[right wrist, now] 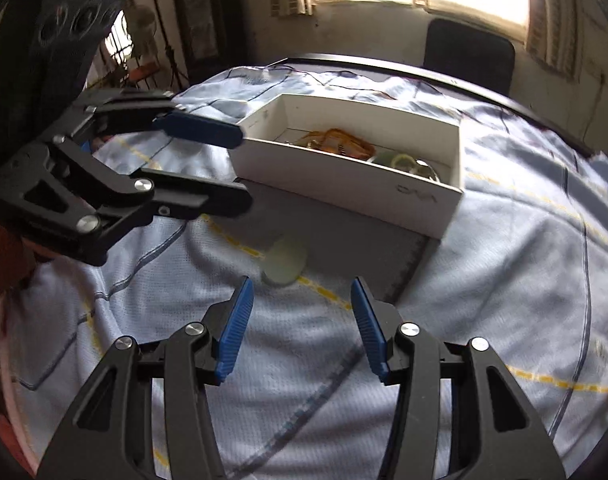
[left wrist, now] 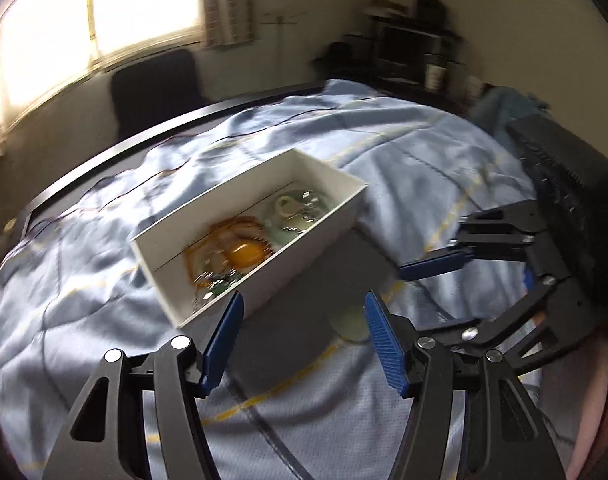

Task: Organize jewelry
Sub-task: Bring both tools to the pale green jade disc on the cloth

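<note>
A white open box (left wrist: 288,264) (right wrist: 343,178) lies on a grey mat (right wrist: 343,232) on the bed. It holds an orange beaded necklace with a yellow stone (left wrist: 244,254) (right wrist: 339,144) and pale green pieces (left wrist: 292,212) (right wrist: 399,160). A pale green round piece (left wrist: 349,326) (right wrist: 284,260) rests at the mat's near edge, outside the box. My left gripper (left wrist: 302,304) (right wrist: 244,168) is open beside the box's near corner, holding nothing. My right gripper (right wrist: 301,284) (left wrist: 411,304) is open just short of the round piece, not touching it.
A light blue bedspread (right wrist: 503,280) with yellow and dark lines covers the bed and is wrinkled around the box. A dark bed frame (left wrist: 144,136) runs along the far edge. A black chair (right wrist: 467,48) stands under a bright window. Shelves (left wrist: 415,48) stand at the back right.
</note>
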